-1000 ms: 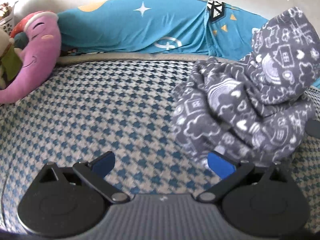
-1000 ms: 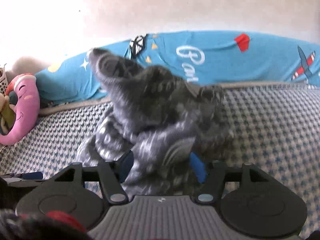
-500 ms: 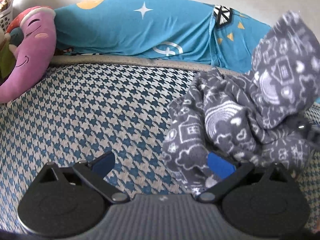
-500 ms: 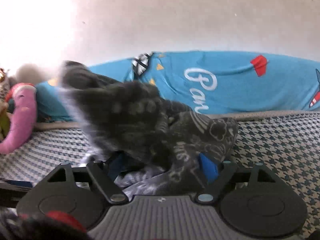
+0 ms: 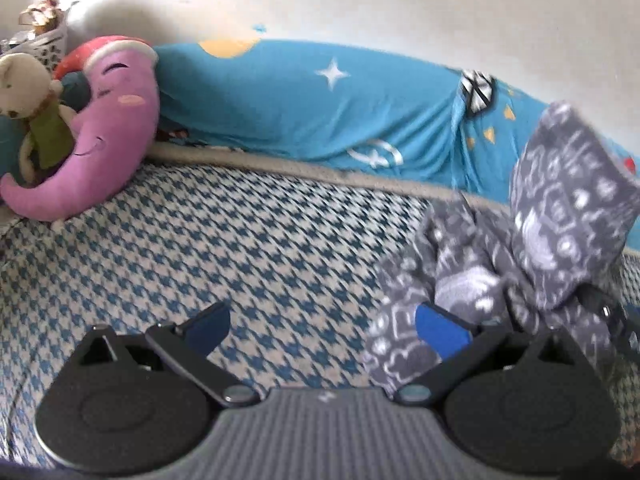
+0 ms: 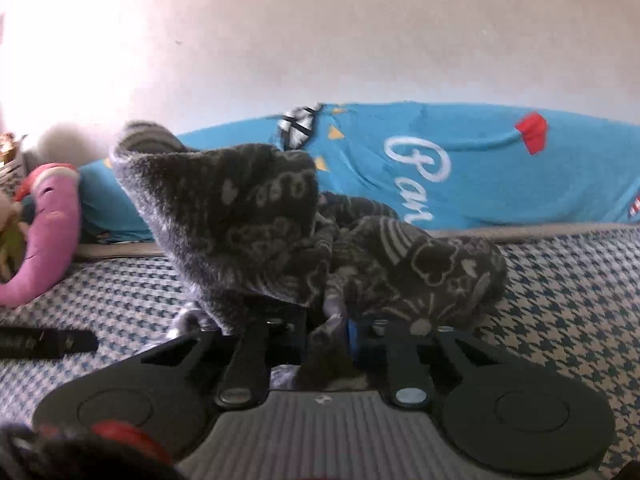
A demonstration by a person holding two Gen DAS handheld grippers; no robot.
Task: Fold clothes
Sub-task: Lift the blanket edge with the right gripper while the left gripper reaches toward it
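Left wrist view: left hand-held gripper [image 5: 322, 328] spread wide, blue-padded fingers [image 5: 208, 330] well apart, nothing between them. It hovers over the blue-and-cream houndstooth bed cover [image 5: 224, 240]. The grey fleece garment with white doodle print [image 5: 520, 256] sits bunched at the right of the frame; the gripper's right pad overlaps its near-left edge, contact cannot be confirmed. One flap of the garment stands raised at far right. A dark piece of the right hand-held gripper [image 5: 612, 320] shows at the right edge, against the cloth. Far side: long bright-blue bolster pillow with star and planet prints [image 5: 320, 108] along the pale wall. Far left: pink crescent-moon plush with a smiling face [image 5: 108, 136], beside it a cream teddy bear in a green top [image 5: 36, 108], and a white basket [image 5: 44, 40] behind. Right wrist view: right hand-held gripper [image 6: 326, 326] closed tight, fingers nearly meeting, a fold of the grey fleece garment [image 6: 320, 236] pinched between them. The cloth rises from the jaws in a lifted peak at left and a rounded heap at right, the rest resting on the bed cover [image 6: 560, 300]. Blue bolster [image 6: 460, 168] behind, pink plush [image 6: 48, 232] at left. Black bar of the left gripper [image 6: 44, 343] enters from the left edge.
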